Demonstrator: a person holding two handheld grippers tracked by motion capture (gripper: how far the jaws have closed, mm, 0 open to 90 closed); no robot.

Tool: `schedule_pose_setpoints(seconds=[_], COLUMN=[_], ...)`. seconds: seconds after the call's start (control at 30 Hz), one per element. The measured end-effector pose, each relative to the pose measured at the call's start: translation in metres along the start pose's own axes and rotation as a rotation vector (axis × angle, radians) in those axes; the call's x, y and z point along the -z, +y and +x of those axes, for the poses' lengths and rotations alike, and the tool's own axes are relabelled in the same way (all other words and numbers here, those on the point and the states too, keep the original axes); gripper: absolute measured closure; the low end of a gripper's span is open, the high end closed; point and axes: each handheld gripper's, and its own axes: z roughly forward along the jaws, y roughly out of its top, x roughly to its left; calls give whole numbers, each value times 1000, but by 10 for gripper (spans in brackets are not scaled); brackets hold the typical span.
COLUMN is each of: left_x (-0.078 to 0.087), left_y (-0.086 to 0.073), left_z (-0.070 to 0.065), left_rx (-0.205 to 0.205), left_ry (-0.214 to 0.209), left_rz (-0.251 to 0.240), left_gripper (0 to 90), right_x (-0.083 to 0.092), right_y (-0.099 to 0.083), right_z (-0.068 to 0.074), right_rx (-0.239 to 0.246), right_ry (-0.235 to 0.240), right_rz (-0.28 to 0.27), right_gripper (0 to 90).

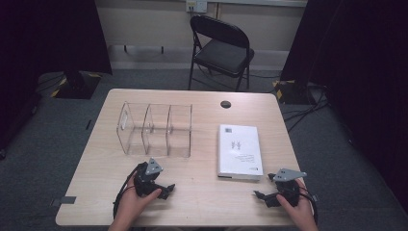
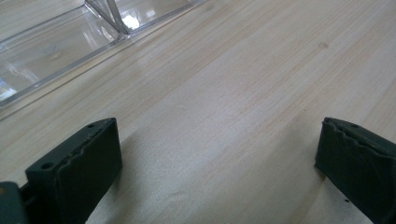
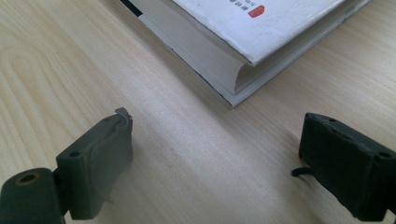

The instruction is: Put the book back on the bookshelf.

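A white book [image 1: 239,150] lies flat on the wooden table [image 1: 202,202], right of centre; its near corner [image 3: 243,56] shows just beyond my right gripper's jaws. A clear plastic rack [image 1: 155,129] with three compartments stands left of centre; its base edge [image 2: 60,51] shows at the upper left of the left gripper view. My left gripper [image 1: 163,191] rests low on the table in front of the rack, jaws wide apart and nothing between them [image 2: 217,154]. My right gripper [image 1: 262,196] sits near the table's front right, just short of the book, open and empty [image 3: 212,154].
A dark round grommet [image 1: 225,104] sits in the table's far edge. Behind the table stands a black folding chair [image 1: 222,48]. Black curtains hang at both sides, and cables lie on the grey floor at the right [image 1: 308,110].
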Motion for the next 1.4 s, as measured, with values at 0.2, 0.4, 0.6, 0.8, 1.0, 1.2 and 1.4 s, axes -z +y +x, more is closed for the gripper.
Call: schedule_pose_setpoints(seconds=[0.2, 0.4, 0.6, 0.8, 1.0, 1.2, 1.4], left_x=[-2, -3, -5, -5, -5, -14, -28], left_y=[1, 3, 5, 7, 16, 34, 48], left_z=[-2, -4, -6, -10, -22, -39, -57], left_rx=[12, 25, 14, 17, -12, -39, -68], left_ry=[5, 23, 27, 13, -28, -113, -164], left_rz=[-6, -2, -1, 12, 29, 36, 26], left_gripper=[0, 0, 0, 8, 157, 191, 197], right_x=[0, 0, 0, 0, -5, -11, -14], right_y=[0, 0, 0, 4, 18, 30, 33], right_z=[0, 0, 1, 0, -1, -3, -4], right_rx=[0, -8, -21, -21, 19, 24, 3], right_ry=[0, -14, -24, -21, -46, -45, -25], right_rz=[-1, -4, -8, -2, 30, 24, -6], right_gripper=[92, 92, 110, 174, 231, 266, 302])
